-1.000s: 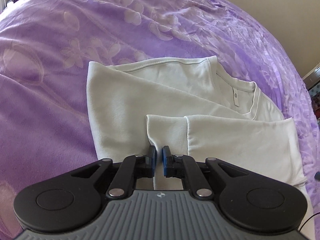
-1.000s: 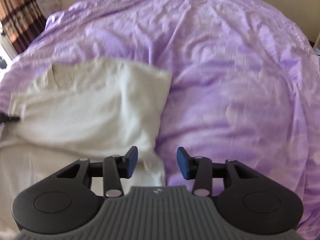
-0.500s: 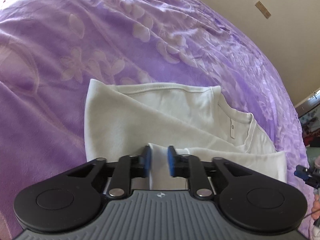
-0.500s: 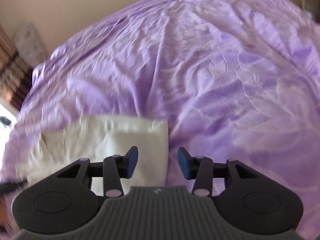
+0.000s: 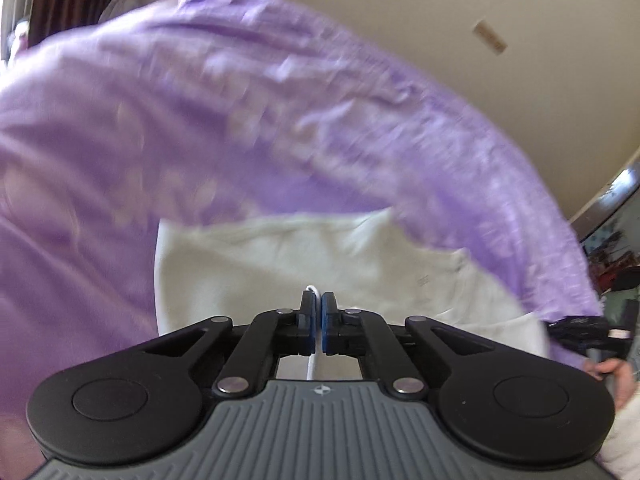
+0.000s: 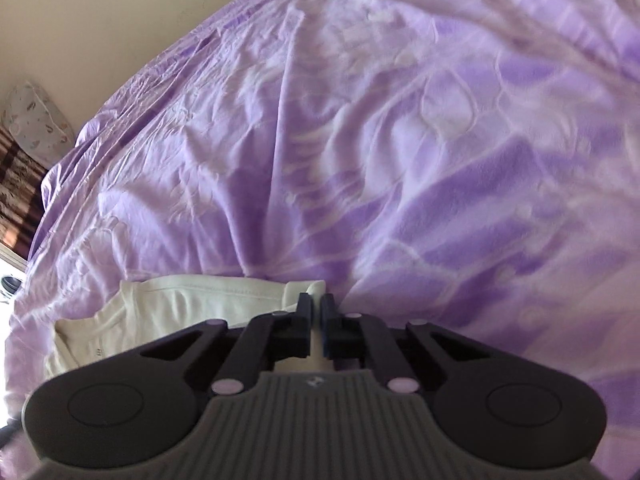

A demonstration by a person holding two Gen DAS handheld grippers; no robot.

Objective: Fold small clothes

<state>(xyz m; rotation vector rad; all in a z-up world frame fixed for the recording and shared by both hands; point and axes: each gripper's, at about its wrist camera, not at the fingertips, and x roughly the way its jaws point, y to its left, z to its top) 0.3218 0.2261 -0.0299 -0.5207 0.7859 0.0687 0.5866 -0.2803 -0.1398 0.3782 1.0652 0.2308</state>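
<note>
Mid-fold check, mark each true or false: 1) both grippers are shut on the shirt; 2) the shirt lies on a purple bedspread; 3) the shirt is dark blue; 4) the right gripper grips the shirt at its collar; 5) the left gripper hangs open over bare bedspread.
1) True: the left gripper and right gripper each pinch the shirt.
2) True: the bedspread is purple.
3) False: the shirt is off-white.
4) False: it pinches an outer corner at the shirt's edge; the collar lies off to the left in that view.
5) False: it is shut on a fold of shirt.
</note>
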